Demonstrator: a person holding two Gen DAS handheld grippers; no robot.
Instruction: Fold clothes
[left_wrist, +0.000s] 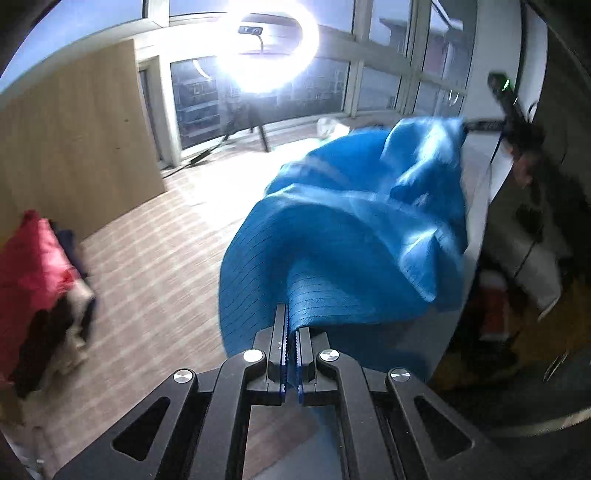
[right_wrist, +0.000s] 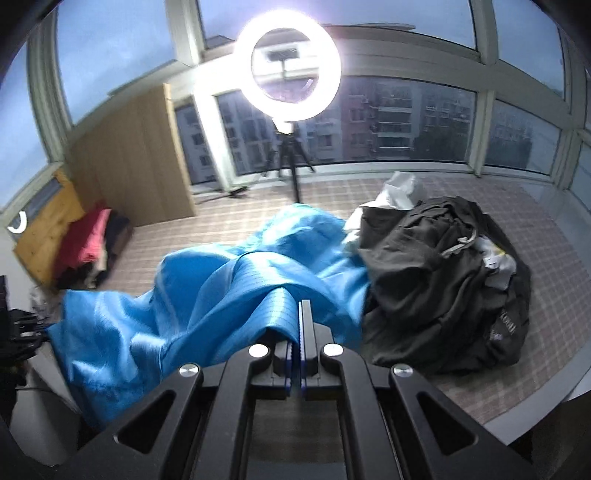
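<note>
Blue garment (left_wrist: 343, 236): shiny, thin fabric with fine dark pinstripe lines, visible close to the fingers in both wrist views. Bright sheen on the folds. It hangs bunched and twisted between the two grippers, lifted clear of the wood-pattern floor (left_wrist: 155, 258). In the left wrist view it balloons up and to the right, with a pale band across the upper part; edges blurred. In the right wrist view the blue garment (right_wrist: 207, 295) spreads left and downward in loose folds, its far side touching or overlapping a dark clothes pile (right_wrist: 443, 288) at right; exact contact unclear.

Left gripper (left_wrist: 291, 325): fingers pressed together on a ridge of the blue cloth, which rises straight out from between the blue-edged pads. Points forward and a little up into the room.

Right gripper (right_wrist: 300, 317): fingers closed tight, a fold of the same cloth pinched and draping over the left finger. In the left wrist view the right gripper (left_wrist: 480, 125) shows far off at upper right, blurred, at the garment's far corner.

Surroundings: ring light (right_wrist: 288, 70) on a tripod before the windows; wooden cabinet (right_wrist: 136, 158) at left; red and dark clothes (right_wrist: 88, 240) stacked beside it. White items sit behind the dark pile.
</note>
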